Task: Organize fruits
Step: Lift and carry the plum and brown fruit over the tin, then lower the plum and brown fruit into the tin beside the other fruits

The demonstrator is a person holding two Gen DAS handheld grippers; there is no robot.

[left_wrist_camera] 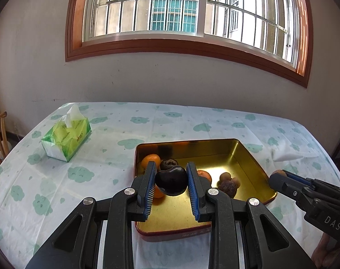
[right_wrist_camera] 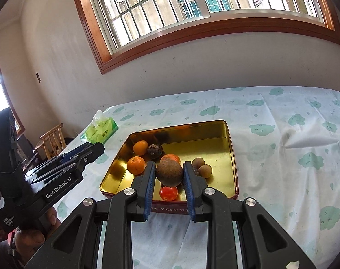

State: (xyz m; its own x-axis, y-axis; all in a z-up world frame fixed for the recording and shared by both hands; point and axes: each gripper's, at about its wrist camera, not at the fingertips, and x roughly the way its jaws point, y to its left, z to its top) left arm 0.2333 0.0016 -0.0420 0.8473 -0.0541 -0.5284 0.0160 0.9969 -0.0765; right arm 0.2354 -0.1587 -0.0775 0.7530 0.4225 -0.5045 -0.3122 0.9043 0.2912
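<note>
Two grippers each grasp one fruit above the tin (left_wrist_camera: 255, 157): the left gripper (left_wrist_camera: 171, 182) is closed on a dark fruit (left_wrist_camera: 171, 180), and the right gripper (right_wrist_camera: 168, 174) is closed on a brown fruit (right_wrist_camera: 169, 172). Below and ahead of them, oranges (right_wrist_camera: 136, 165), a tomato (right_wrist_camera: 168, 193) and small brown fruits (right_wrist_camera: 205, 170) lie in the tin on the counter (right_wrist_camera: 282, 157).

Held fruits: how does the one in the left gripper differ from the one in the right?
The fruit in the left gripper is near-black, glossy and lopsided; the fruit in the right gripper is brown, dull and rounder. Both are clamped above the gold tin.
</note>
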